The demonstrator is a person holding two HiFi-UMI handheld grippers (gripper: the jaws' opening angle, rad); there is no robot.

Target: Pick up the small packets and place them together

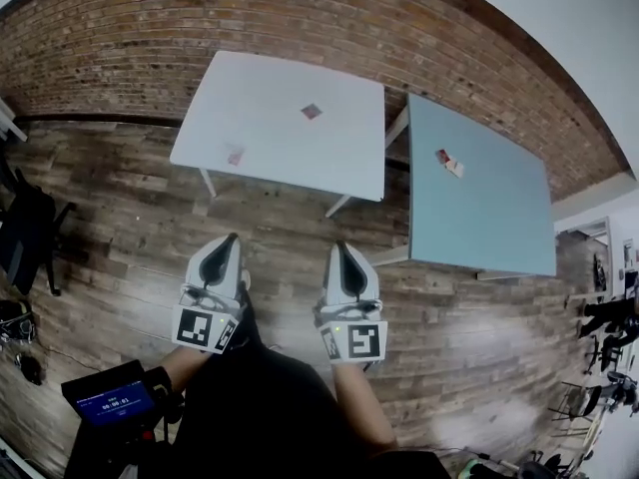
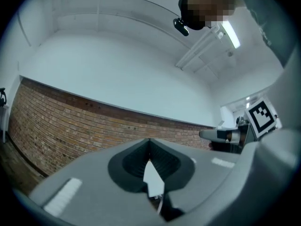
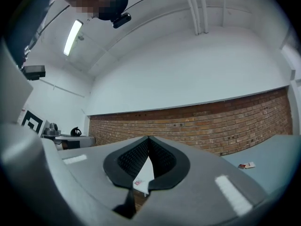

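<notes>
My left gripper (image 1: 232, 239) sits low in the head view, a little left of centre. My right gripper (image 1: 342, 249) is just to its right. Both hang over the wooden floor (image 1: 120, 218) and point up the frame towards the two tables. Both are clenched on nothing. In the left gripper view my dark pads meet at their tips, and in the right gripper view they meet the same way. Only a sliver of far-off white tabletop shows in the gap below the tips.

The packets are all well ahead of me and none is touched. On the white table (image 1: 270, 118), in the upper middle of the head view, a reddish packet (image 1: 312, 111) lies towards the far right part of the top. A pale pink packet (image 1: 235, 155) lies near the left front edge, well apart from the reddish one. On the grey-blue table (image 1: 489, 218), at the right of the frame, a pair of packets (image 1: 448, 161) lies touching near the far left corner, one dark red and one white. That pair also shows at the right edge of the right gripper view.

A brick wall (image 1: 150, 38) runs along the top of the frame behind the tables. A small lit screen (image 1: 115, 403) sits at the lower left, beside my arm
</notes>
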